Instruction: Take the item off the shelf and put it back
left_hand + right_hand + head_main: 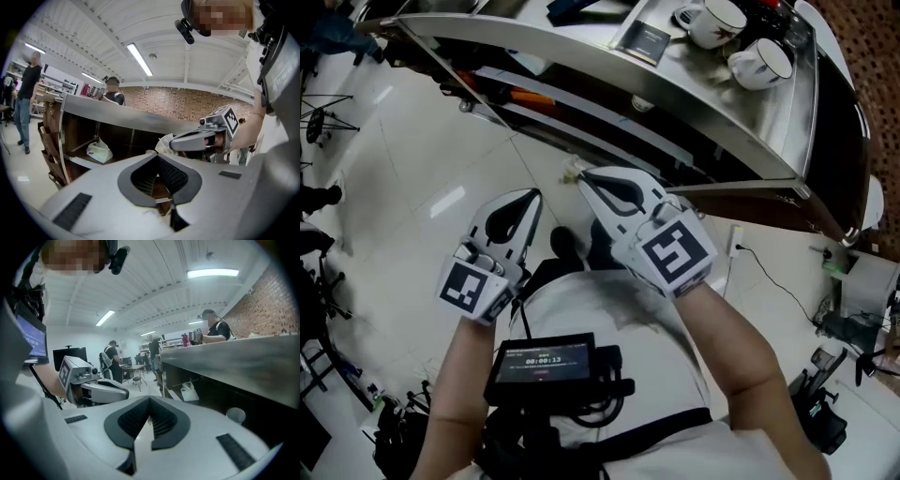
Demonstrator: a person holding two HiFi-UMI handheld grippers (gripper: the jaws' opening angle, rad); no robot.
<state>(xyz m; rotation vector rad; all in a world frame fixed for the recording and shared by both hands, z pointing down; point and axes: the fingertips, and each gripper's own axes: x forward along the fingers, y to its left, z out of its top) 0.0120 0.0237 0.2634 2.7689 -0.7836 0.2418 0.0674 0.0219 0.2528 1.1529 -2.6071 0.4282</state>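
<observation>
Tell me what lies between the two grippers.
In the head view, the person's dark shoes on the white floor show in the gap between the left gripper and the right gripper. No item from the shelf lies there.

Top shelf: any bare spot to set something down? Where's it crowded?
The top shelf has a free band of bare steel between its front edge and the dark booklet, running on to the left. There is a smaller bare patch in front of the white cups. The far right end is crowded: two cups sit close beside the booklet.
</observation>
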